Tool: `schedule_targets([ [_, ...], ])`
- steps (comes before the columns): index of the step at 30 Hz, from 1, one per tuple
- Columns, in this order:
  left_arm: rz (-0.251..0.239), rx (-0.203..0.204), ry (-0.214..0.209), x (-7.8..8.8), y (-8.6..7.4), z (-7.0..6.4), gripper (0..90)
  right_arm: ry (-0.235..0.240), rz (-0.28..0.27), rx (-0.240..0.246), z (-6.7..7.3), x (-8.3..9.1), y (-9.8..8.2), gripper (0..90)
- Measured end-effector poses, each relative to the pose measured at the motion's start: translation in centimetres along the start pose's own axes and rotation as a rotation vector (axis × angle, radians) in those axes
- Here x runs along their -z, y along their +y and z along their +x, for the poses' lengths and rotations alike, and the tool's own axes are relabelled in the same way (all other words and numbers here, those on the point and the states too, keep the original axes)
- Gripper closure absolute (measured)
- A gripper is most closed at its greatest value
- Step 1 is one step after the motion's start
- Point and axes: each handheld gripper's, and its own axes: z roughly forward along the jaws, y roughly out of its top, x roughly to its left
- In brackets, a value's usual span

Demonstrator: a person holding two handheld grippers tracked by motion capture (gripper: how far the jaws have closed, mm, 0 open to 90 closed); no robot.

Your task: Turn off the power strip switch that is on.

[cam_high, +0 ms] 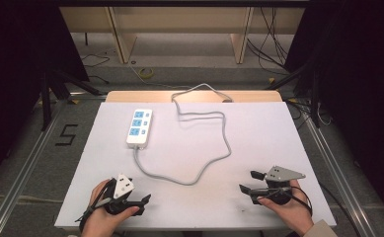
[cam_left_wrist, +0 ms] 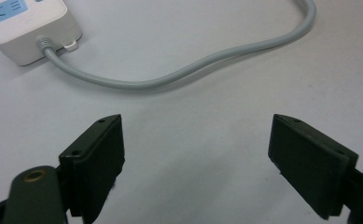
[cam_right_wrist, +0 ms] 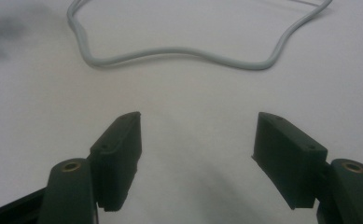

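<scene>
The left gripper and the right gripper are sitting nearest the camera in the high view, each held in a hand at the near edge of the table. The left gripper is pointing toward the middle of the table from the near left corner, and the right one is pointing back toward it from the near right. They are lying well apart.

In the left gripper view, the left gripper is standing wide open, its two black jaws spread with bare white tabletop between them. It is holding nothing and touching nothing. In the right gripper view, the right gripper is likewise standing wide open over bare table, holding nothing.

The power strip is lying flat on the far left part of the table, white with blue socket faces, well apart from both grippers. Its grey cord is leaving the near end, curving toward the middle of the table between the grippers, then looping back to the far edge.

Any printing on the strip is too small to read. A dark mark shaped like the figure 5 is showing on the floor left of the table.
</scene>
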Motion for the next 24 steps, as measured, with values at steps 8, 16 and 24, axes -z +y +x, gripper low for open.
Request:
schedule_targets([
  [8,0.006,0.011,0.026,0.3,0.1,0.2,30.8,-0.002,-0.003,0.003,0.1,0.1,0.0,33.0],
  [16,0.048,0.013,0.065,0.7,0.2,1.0,82.9,-0.003,-0.004,0.005,0.1,0.1,0.0,33.1],
  [24,0.057,0.028,0.064,0.7,0.6,1.2,89.4,-0.007,0.0,0.009,0.1,0.0,0.0,33.1],
])
